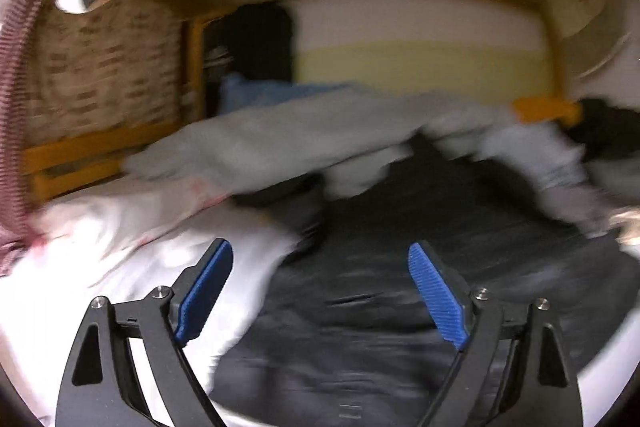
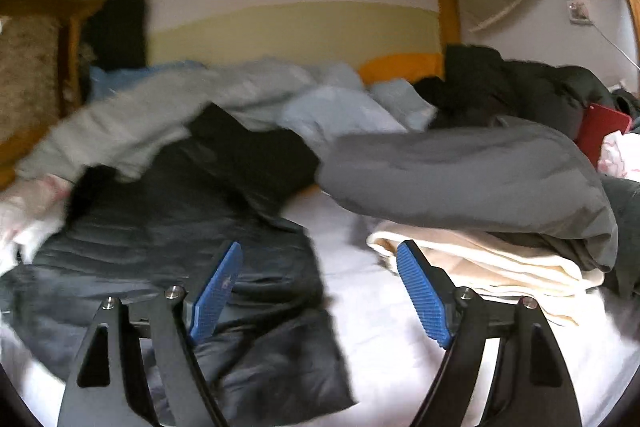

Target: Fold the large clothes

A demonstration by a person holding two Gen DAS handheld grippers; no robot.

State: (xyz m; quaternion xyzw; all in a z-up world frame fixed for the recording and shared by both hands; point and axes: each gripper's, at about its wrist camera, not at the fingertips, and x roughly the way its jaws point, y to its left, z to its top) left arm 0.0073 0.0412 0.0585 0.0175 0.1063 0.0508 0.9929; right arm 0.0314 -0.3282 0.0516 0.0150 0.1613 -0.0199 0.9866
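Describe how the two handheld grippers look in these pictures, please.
Both look the same. The left gripper and right gripper each have two black angular fingers with triangular cut-outs and silver screw heads. The pads are bright blue and ribbed. No sleeve, hand or cable shows.

Ahead of the hand-held gripper, beyond the heaped bed, a wooden bed frame (image 2: 448, 11) in orange-brown edges a wall painted in white and pale yellow bands (image 2: 296, 27). To the far left of it stands a woven, basket-like panel (image 1: 108, 67) set in the same wood, and a dark red ribbed hose (image 1: 24, 67) arcs down the left edge. Off to the right, a red flat object (image 2: 604, 131) lies near the wall, below a white wall socket (image 2: 578, 7), all above the white bed sheet (image 2: 384, 307).
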